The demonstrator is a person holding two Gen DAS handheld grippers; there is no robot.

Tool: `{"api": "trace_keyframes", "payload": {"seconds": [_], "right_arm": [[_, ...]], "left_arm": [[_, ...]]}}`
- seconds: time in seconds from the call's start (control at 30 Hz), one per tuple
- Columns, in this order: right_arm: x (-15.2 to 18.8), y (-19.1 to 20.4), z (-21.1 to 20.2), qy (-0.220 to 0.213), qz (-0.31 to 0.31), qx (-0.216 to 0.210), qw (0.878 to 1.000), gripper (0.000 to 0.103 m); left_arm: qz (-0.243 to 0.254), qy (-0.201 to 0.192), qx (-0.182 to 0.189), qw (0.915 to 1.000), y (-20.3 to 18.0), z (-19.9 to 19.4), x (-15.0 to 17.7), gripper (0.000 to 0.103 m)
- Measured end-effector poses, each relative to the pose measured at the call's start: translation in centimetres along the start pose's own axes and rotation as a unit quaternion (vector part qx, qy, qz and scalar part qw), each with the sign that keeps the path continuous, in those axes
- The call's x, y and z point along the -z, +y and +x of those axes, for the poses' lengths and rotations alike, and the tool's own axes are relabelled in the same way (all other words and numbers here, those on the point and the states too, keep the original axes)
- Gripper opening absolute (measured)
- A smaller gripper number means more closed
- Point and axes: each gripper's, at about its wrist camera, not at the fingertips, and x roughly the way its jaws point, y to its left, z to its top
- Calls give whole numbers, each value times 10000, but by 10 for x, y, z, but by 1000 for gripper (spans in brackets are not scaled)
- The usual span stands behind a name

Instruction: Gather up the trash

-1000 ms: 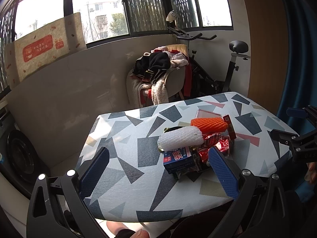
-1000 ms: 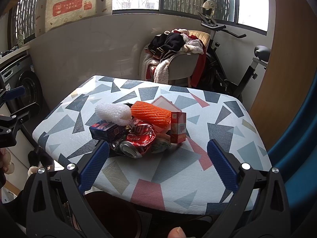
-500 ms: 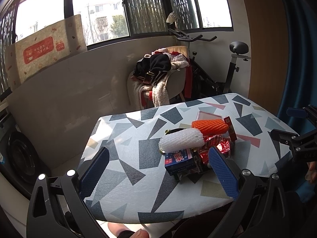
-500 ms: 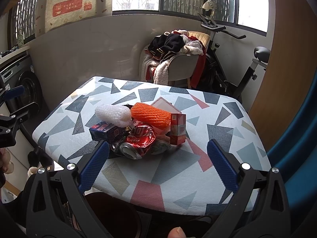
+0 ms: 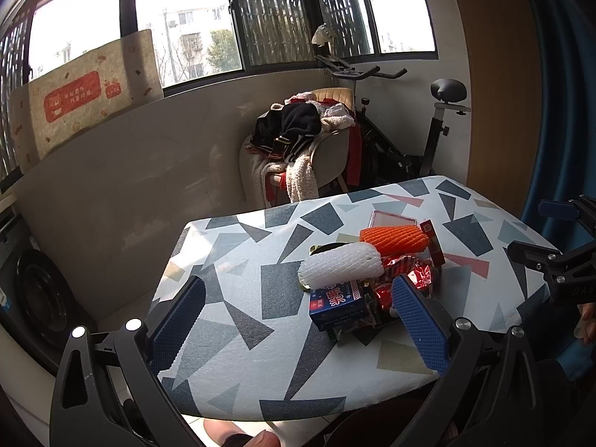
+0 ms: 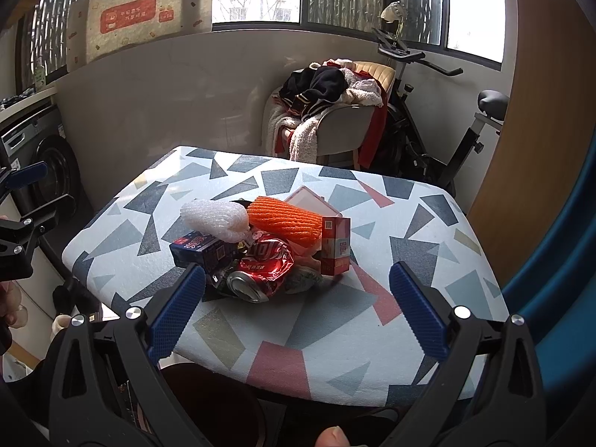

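A heap of trash lies on the patterned table (image 6: 428,253): white foam netting (image 6: 216,219), orange foam netting (image 6: 285,219), a dark blue box (image 6: 201,251), a crushed red can (image 6: 260,268) and a small red-and-white carton (image 6: 335,246). In the left wrist view the same white netting (image 5: 341,268), orange netting (image 5: 395,238) and blue box (image 5: 337,305) sit just beyond my right fingertip. My left gripper (image 5: 298,309) is open and holds nothing. My right gripper (image 6: 298,294) is open too, short of the pile at the near table edge.
A dark round bin (image 6: 208,402) stands under the near table edge. Behind the table are a chair heaped with clothes (image 6: 327,111) and an exercise bike (image 6: 447,134). A washing machine (image 6: 48,164) is at the left. The other gripper (image 5: 558,260) shows at the right of the left wrist view.
Both cameras have drifted slightly; the table and pile sit a little lower in the left wrist view. Nothing on the table has moved and both grippers stay open.
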Motion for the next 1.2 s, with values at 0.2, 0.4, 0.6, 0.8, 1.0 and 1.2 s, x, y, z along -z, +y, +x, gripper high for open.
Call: {"api": "trace_keyframes", "payload": {"seconds": [0.2,0.4,0.6,0.8,1.0,1.2], "right_arm": [[1,1,1,1,-2,3,10000,97],[3,1,3,15,-5,-1,10000,97],[3,1,3,17,-1,4,10000,97],[7,0,8,29,69,-22,10000,97],[18,-6,25,144,312,-206,9992,97],[31,-14,47,267,442,-214,9984,97]], "left_arm": [[13,-18,28,10000,3,-1,-6,98],[10,-23,22,10000,2,-2,-6,98],[17,-28,22,10000,2,-2,-6,98],[1,-36,238,9997,2,2,-3,98],[-78,211,580,9981,4,30,16,98],[-347,352,717,9962,15,57,33,98]]}}
